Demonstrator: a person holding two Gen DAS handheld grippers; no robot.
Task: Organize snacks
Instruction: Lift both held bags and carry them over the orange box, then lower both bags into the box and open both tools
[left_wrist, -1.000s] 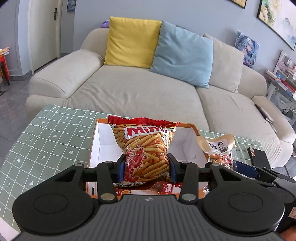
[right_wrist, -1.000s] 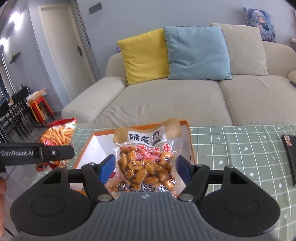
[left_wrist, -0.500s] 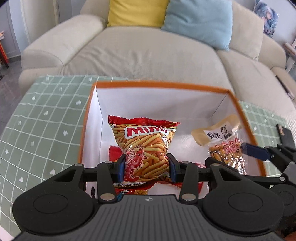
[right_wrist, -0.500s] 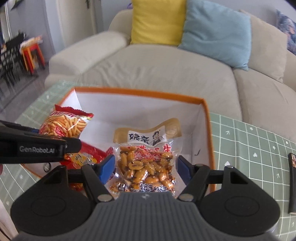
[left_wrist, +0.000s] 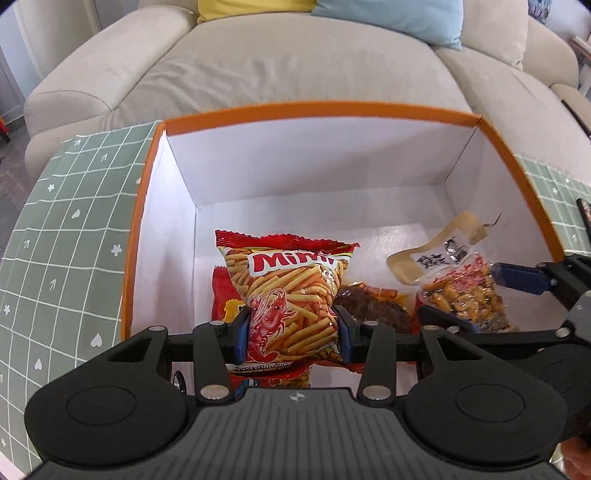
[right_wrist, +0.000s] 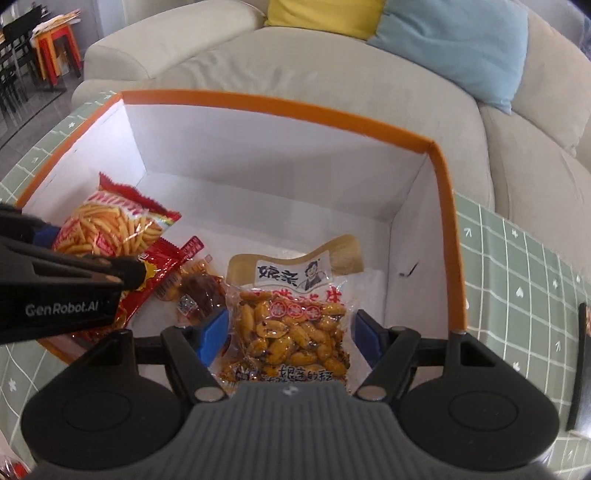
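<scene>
My left gripper (left_wrist: 291, 332) is shut on a red Mimi shrimp-stick bag (left_wrist: 291, 288) and holds it upright, low inside the orange-rimmed white box (left_wrist: 332, 109). My right gripper (right_wrist: 289, 334) is shut on a clear bag of peanuts (right_wrist: 291, 328), also down inside the box (right_wrist: 277, 103), to the right of the Mimi bag (right_wrist: 110, 229). On the box floor between them lie a red packet (right_wrist: 159, 269) and a brown packet (right_wrist: 199, 291). In the left wrist view the peanut bag (left_wrist: 443, 258) hangs at the right.
The box stands on a table with a green checked cloth (left_wrist: 74, 236). A beige sofa (left_wrist: 295, 55) with cushions is right behind it. A dark flat device (right_wrist: 581, 369) lies on the cloth to the right of the box. A red stool (right_wrist: 55, 48) stands far left.
Both grippers have tipped downward and sunk with their bags from above the box rim to inside the box. Both grips are unchanged.
</scene>
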